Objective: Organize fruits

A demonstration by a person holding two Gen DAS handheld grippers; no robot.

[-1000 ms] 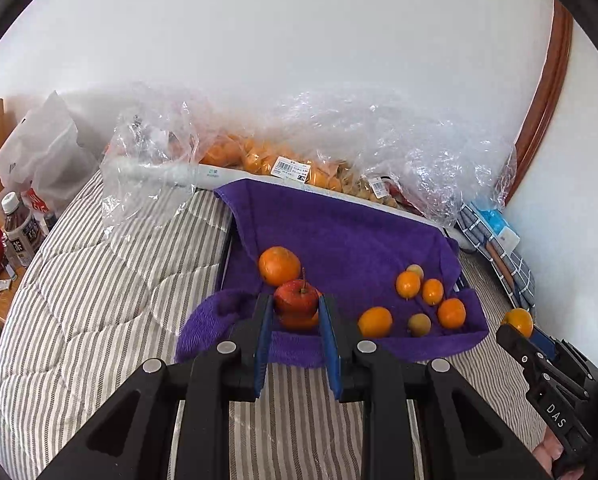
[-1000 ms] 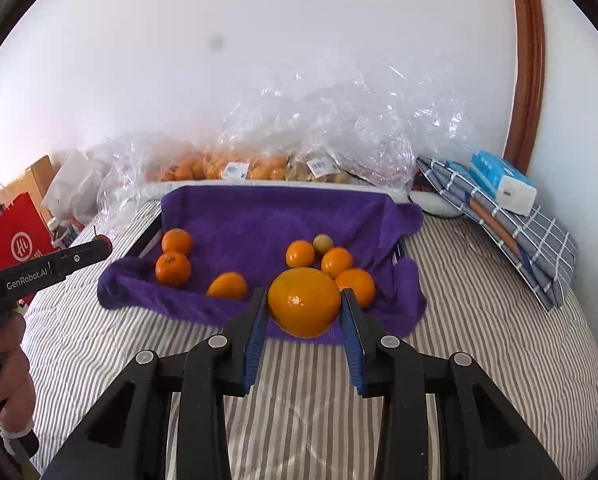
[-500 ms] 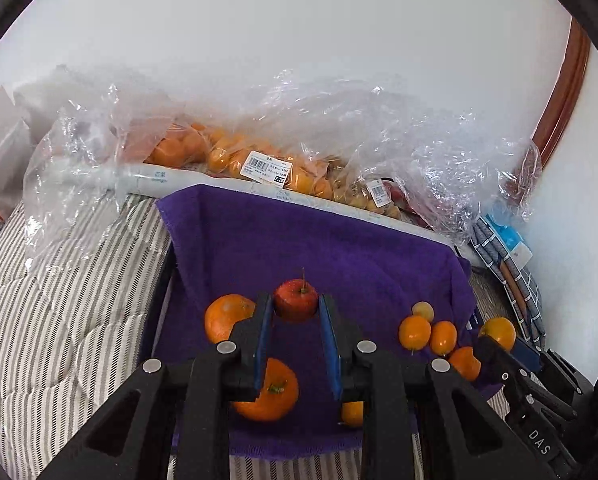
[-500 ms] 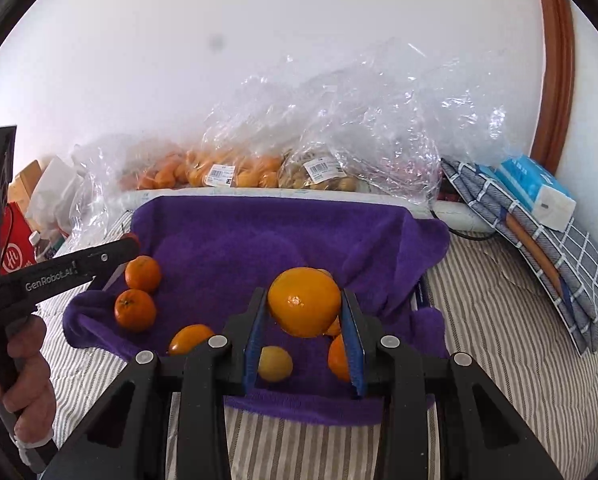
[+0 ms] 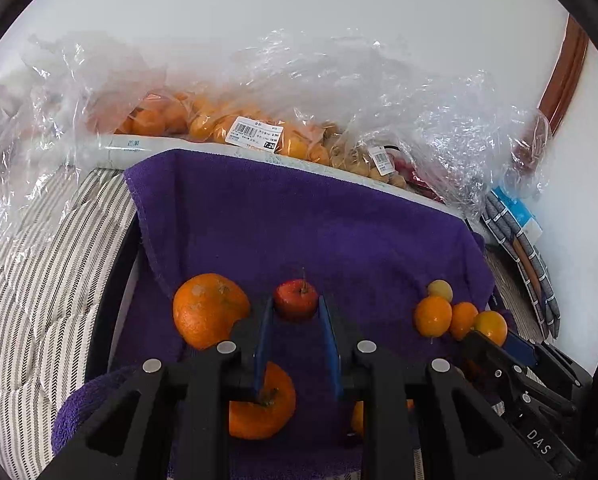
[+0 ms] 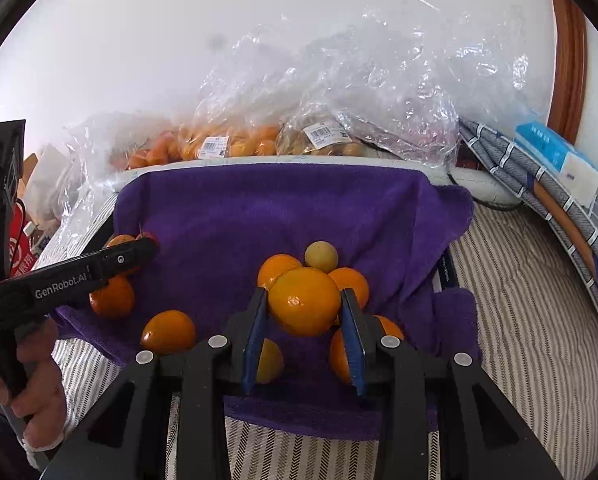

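Observation:
My left gripper (image 5: 296, 308) is shut on a small red apple (image 5: 295, 299) and holds it over the purple towel (image 5: 299, 224), right of a big tangerine (image 5: 209, 310) and above another (image 5: 261, 402). My right gripper (image 6: 304, 306) is shut on a large orange (image 6: 304, 301) and holds it above a cluster of small oranges (image 6: 351, 280) and a pale yellow fruit (image 6: 321, 256) on the same towel (image 6: 283, 208). The left gripper also shows at the left of the right wrist view (image 6: 139, 250). The right gripper shows at the lower right of the left wrist view (image 5: 495, 350).
Clear plastic bags of oranges (image 5: 203, 120) and other fruit (image 6: 323, 140) lie behind the towel against the wall. Loose oranges (image 6: 169, 332) lie on the towel's left part. Folded checked cloth with a blue box (image 6: 555, 156) sits at the right. Striped bedding (image 6: 519, 320) surrounds the towel.
Both grippers have moved forward over the towel with their fruit still held. The fruit on the towel looks nearer and lower in both views.

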